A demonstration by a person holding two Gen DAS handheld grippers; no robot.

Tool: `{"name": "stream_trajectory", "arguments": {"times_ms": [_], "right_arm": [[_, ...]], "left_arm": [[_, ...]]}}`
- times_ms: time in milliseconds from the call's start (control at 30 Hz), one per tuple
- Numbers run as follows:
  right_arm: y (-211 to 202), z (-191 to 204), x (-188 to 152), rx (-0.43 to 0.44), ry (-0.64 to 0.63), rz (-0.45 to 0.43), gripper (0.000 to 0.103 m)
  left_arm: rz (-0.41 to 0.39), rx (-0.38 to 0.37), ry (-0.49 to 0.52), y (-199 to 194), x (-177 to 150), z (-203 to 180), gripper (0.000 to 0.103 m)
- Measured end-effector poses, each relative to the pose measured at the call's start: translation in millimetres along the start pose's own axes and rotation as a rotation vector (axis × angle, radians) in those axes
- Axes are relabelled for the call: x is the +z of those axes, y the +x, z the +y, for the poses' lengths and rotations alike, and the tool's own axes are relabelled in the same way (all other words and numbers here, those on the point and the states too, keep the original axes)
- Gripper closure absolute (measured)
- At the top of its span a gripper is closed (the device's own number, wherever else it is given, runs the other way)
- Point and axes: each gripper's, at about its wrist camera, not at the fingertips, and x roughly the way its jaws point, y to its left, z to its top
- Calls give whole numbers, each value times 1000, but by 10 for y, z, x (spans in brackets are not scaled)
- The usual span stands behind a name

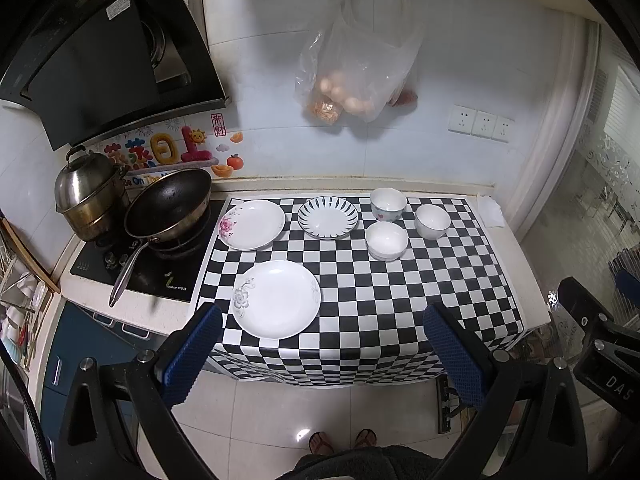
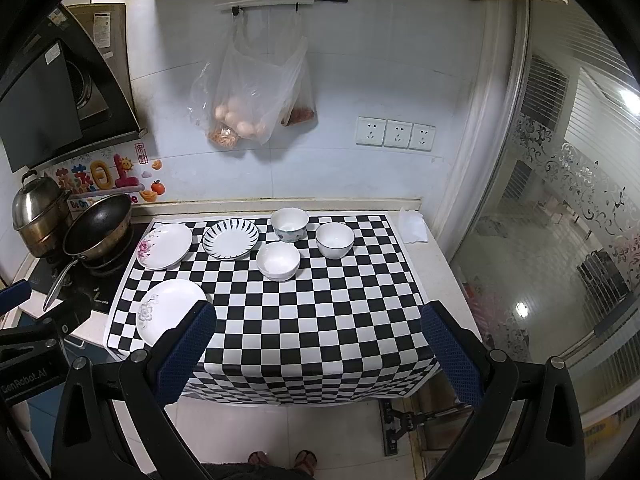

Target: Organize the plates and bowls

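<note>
Left tool (image 1: 322,342) hangs wide open, clear of the counter (image 1: 516,252). At 9 o'clock sits the pink-flower plate (image 1: 251,225), grey-flower plate (image 1: 276,299) nearer; striped plate (image 1: 328,217) at 12. Three bowls cluster at 2: patterned bowl (image 1: 388,204), plain bowl (image 1: 387,241), what looks like a dark-rimmed bowl (image 1: 432,221). Right tool (image 2: 318,342) gapes empty too.

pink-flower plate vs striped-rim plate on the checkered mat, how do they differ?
The pink-flower plate has one pink bloom at its left edge; the striped-rim plate has dark radial stripes all round. The pink-flower plate sits nearest the stove and looks slightly larger; the striped-rim plate is beside the bowls. Both are white, empty, lying flat, unstacked.
</note>
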Motion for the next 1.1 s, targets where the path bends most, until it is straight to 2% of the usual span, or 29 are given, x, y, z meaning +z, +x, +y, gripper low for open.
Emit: {"name": "stream_trajectory", "arguments": {"times_ms": [400,567,700,800,967,1100], "right_arm": [[40,17,-21,16,29,-1,0],[275,80,-79,76,54,-23,0],[854,277,-143,183,39,89,0],[1350,495,-224,272,26,170,0],[2339,997,-474,431,-16,361,0],[3043,1317,-624,487,-10,485,0]], "left_arm": [[-2,-3,-2,27,20,11,0],[-24,12,-16,333,118,212,0],[7,46,-30,761,60,499,0],[101,82,-65,1299,9,848,0],[265,79,-192,2116,-163,1400,0],[357,101,-232,2678,-263,1665,1]]}}
